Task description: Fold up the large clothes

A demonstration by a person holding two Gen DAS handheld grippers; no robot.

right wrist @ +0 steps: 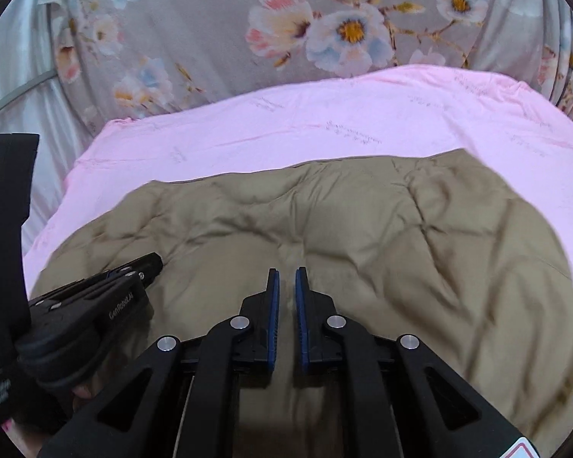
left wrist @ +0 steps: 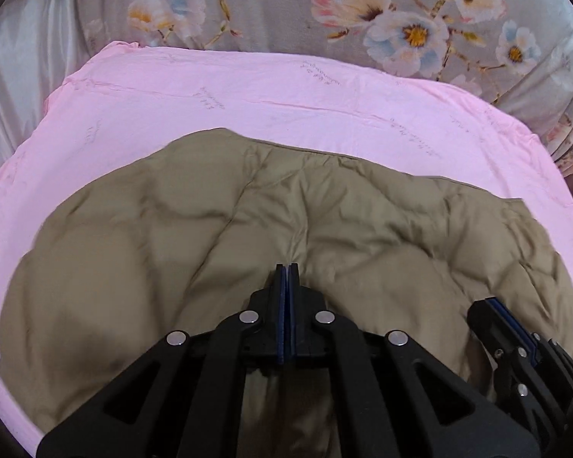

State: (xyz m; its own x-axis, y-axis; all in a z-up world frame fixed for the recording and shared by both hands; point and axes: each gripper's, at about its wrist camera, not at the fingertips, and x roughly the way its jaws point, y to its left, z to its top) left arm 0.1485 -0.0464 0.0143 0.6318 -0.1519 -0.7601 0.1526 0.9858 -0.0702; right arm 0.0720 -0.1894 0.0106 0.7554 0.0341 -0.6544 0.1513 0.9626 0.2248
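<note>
A large khaki quilted jacket (left wrist: 286, 221) lies spread on a pink sheet (left wrist: 248, 95); it also shows in the right wrist view (right wrist: 343, 229). My left gripper (left wrist: 287, 267) is above the jacket's near middle with its jaws pressed together; no cloth shows between them. It also shows in the right wrist view (right wrist: 149, 263). My right gripper (right wrist: 288, 271) is over the jacket with a narrow gap between its blue pads, nothing in it. It also shows at the lower right of the left wrist view (left wrist: 489, 307).
The pink sheet (right wrist: 324, 122) covers the bed under the jacket. A grey floral quilt (left wrist: 401, 19) lies bunched beyond it, also in the right wrist view (right wrist: 286, 26). Silvery fabric (left wrist: 15, 76) is at the far left.
</note>
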